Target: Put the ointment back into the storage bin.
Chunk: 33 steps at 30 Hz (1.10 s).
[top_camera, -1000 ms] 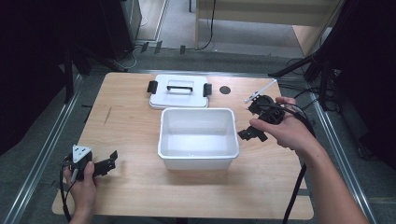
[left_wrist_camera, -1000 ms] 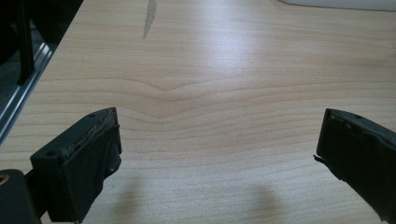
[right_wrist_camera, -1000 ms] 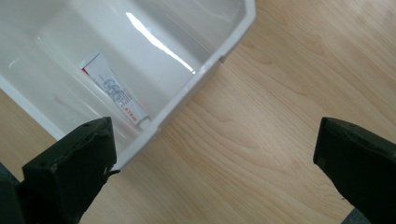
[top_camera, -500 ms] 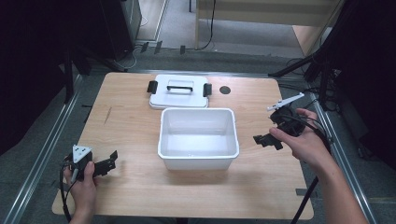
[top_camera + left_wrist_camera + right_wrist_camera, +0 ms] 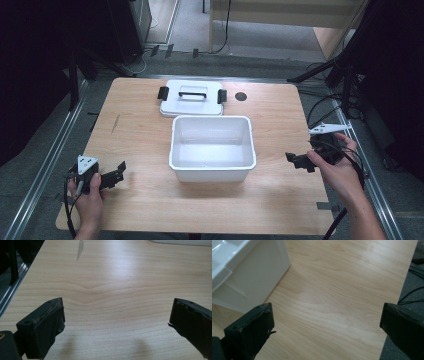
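A white plastic tub (image 5: 212, 146) stands open and empty in the middle of the wooden table (image 5: 145, 135). Its white lid (image 5: 192, 98), with a black handle and black side clips, lies flat just behind it. My left gripper (image 5: 118, 173) rests low at the table's front left, jaws spread wide over bare wood (image 5: 115, 315), nothing between them. My right gripper (image 5: 298, 162) hovers at the front right, a little to the right of the tub, also open and empty. The tub's corner (image 5: 249, 277) is at upper left in the right gripper view.
A small dark round hole (image 5: 241, 96) sits in the tabletop right of the lid. A thin dark scratch (image 5: 115, 123) marks the wood at the left. Metal rails (image 5: 45, 165) run along both table sides, and cables (image 5: 325, 107) lie on the floor at the right.
My right gripper has moved right and toward the front edge, away from the tub's far right corner. The left gripper has stayed still.
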Available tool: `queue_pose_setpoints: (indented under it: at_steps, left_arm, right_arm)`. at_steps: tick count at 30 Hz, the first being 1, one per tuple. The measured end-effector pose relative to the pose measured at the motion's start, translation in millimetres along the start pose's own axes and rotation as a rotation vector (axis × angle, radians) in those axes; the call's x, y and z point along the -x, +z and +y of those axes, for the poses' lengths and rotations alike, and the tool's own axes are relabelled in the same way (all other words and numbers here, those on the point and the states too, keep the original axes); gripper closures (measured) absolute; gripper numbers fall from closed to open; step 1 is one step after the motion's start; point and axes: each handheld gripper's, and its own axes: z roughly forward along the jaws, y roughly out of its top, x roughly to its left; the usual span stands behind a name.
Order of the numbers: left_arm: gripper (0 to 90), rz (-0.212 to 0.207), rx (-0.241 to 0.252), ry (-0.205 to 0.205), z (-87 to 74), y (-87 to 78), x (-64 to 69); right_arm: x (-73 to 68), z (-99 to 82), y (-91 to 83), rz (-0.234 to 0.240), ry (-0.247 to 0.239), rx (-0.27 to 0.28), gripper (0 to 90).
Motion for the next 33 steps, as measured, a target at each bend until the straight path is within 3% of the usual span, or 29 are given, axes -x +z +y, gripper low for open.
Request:
queue_pose_setpoints:
  at_steps: [9,18,26,33]
  left_arm:
    - [0.6,0.000,0.002,-0.002,0.0,0.0,0.0]
    - [0.5,-0.001,-0.001,0.005,0.0,-0.3,0.3]
    - [0.5,-0.001,0.001,0.006,-0.1,-0.4,0.3]
    - [0.5,0.003,0.003,0.007,-0.1,-0.1,0.8]
  right_arm:
    - [6.0,-41.2,4.7,-0.054,0.042,0.092,0.0]
    - [8.4,-74.9,9.8,-0.060,0.081,0.163,0.0]
    - [12.0,-109.8,15.6,-0.103,0.133,0.223,0.0]
    - [15.9,-134.6,16.9,-0.109,0.174,0.271,0.0]
